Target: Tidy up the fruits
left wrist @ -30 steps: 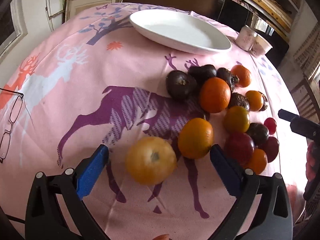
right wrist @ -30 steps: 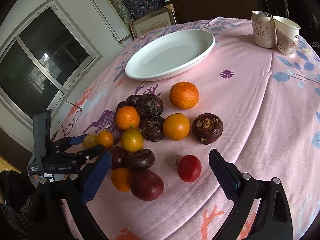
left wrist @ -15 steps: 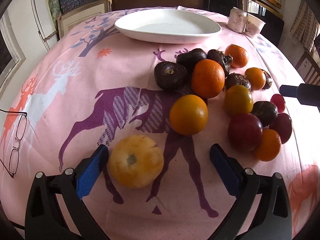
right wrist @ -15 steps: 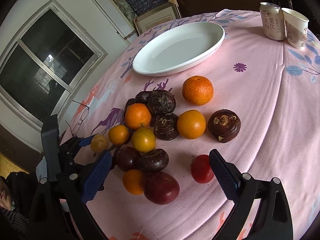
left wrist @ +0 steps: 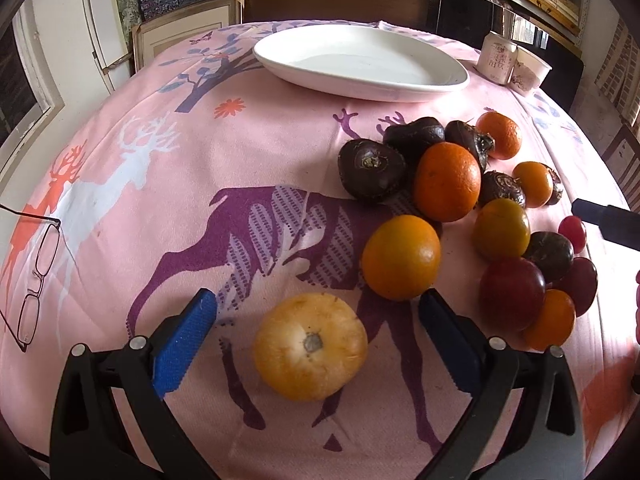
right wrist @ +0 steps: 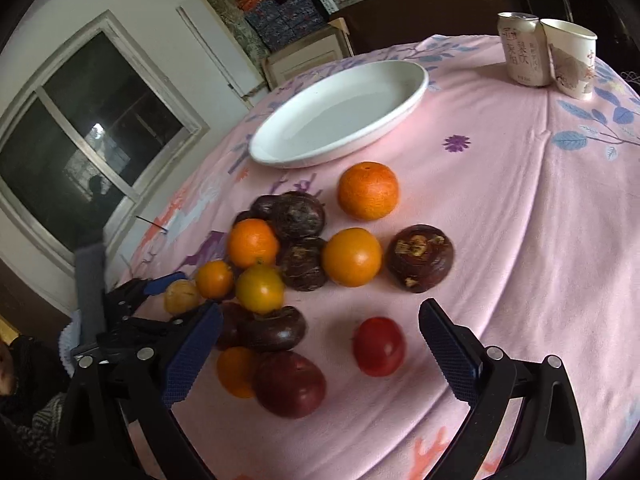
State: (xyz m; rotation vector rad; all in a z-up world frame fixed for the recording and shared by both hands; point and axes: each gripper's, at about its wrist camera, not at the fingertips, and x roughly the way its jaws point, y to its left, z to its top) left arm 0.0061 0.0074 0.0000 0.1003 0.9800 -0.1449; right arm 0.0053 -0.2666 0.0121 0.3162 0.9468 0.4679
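A pile of oranges, dark purple fruits and red fruits lies on the pink tablecloth (left wrist: 168, 184). My left gripper (left wrist: 318, 316) is open, its blue pads on either side of a pale yellow-orange fruit (left wrist: 310, 346) without touching it. An orange (left wrist: 401, 257) lies just beyond. My right gripper (right wrist: 320, 326) is open over the near side of the pile, with a small red fruit (right wrist: 379, 346) and a dark red fruit (right wrist: 289, 384) between its fingers. An empty white oval plate (left wrist: 360, 62) sits at the far side; it also shows in the right wrist view (right wrist: 340, 114).
A drink can (right wrist: 522, 50) and a paper cup (right wrist: 572, 58) stand at the far right behind the plate. Eyeglasses (left wrist: 34, 280) lie at the table's left edge. Cabinets, shelves and a window surround the round table.
My left gripper has shifted so the yellow-orange fruit now lies centred between its pads. My right gripper has moved closer to the pile, over the red fruits.
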